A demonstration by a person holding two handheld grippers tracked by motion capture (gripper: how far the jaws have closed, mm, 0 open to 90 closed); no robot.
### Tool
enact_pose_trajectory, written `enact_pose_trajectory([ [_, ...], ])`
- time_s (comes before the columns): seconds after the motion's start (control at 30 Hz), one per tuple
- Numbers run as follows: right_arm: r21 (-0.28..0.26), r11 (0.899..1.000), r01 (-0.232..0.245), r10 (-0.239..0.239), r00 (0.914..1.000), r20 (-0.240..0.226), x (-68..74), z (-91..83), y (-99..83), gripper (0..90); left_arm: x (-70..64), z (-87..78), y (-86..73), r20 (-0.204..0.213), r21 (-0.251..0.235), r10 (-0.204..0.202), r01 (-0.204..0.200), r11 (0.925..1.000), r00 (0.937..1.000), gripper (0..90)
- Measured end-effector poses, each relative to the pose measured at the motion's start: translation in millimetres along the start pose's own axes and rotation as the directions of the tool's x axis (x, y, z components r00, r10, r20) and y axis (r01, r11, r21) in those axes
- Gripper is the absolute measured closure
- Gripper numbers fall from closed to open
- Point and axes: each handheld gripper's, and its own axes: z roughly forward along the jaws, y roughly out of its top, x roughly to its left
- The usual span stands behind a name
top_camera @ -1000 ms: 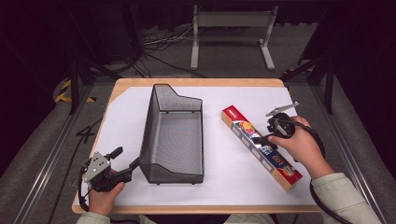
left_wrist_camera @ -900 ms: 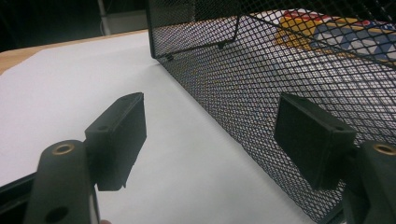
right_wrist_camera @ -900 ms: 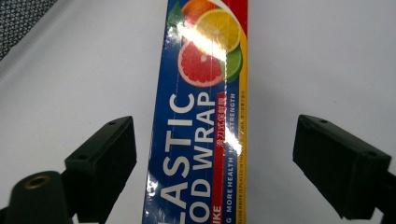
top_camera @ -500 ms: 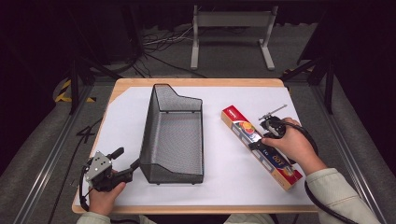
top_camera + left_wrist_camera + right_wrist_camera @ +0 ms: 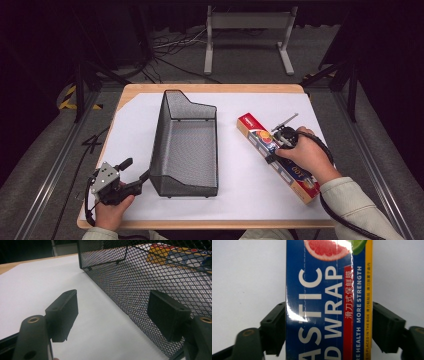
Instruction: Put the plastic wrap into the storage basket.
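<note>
Jaws of the right gripper (image 5: 329, 327) stand on either side of the plastic wrap box (image 5: 329, 300): the left pad meets the box's long edge, while a thin pale gap seems to remain at the right pad, so a firm clamp cannot be confirmed. Matte black and block-shaped, each pad carries a small screw hole. Glossy printed card makes up the long, narrow box, which lies flat and aslant on the white sheet (image 5: 135, 130) at the right of the table, well apart from the mesh basket (image 5: 186, 145). Its blue face bears large white letters reading "ASTIC" and "WRAP", a red strip with Chinese characters, the words "MORE STRENGTH", a yellow margin with small print ending "PLACED IN THE BOX", and a cut grapefruit with a green fruit beside it.

Jaws of the left gripper (image 5: 112, 315) stand wide apart and hold nothing; they rest near the basket's near left corner. Fine black wire mesh forms the rectangular basket, one end wall rising higher with a slanted rim.
</note>
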Motion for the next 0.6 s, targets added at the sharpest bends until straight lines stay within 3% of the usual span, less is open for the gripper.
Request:
enact_pose_trajectory([
  [0.1, 0.029, 0.999, -0.024, 0.023, 0.9996, 0.018, 1.9, 0.9, 0.2, 33.6, -0.3, 0.3, -0.2, 0.002, 0.004, 0.0, 0.0, 1.0, 1.0, 25.6],
  [0.2, 0.032, 0.999, -0.03, 0.029, 0.9991, 0.03, 4.0, 1.0, 0.1, 34.9, -0.3, 0.3, -0.2, 0.002, 0.003, 0.0, 0.0, 1.0, 1.0, 25.7],
  [0.23, 0.033, 0.999, -0.031, 0.029, 0.9981, 0.054, 6.7, 0.3, 0.3, 36.5, -0.3, 0.2, -0.2, 0.002, 0.003, 0.0, 0.0, 1.0, 1.0, 25.6],
  [0.4, 0.027, 1.0, -0.004, 0.001, 0.9947, 0.102, 12.5, -1.4, 1.0, 39.4, -0.3, 0.3, -0.2, 0.001, 0.004, 0.0, 0.0, 1.0, 1.0, 25.6],
  [0.5, 0.028, 1.0, -0.013, 0.011, 0.9949, 0.101, 13.0, -2.3, 0.6, 39.8, -0.3, 0.3, -0.2, 0.001, 0.003, 0.001, -0.001, 1.0, 1.0, 25.6],
  [0.6, 0.004, 0.998, -0.061, 0.061, 0.9964, 0.06, 13.3, -4.7, -0.2, 40.0, 0.1, 0.5, -0.3, 0.0, 0.004, 0.0, 0.0, 1.0, 1.0, 25.6],
])
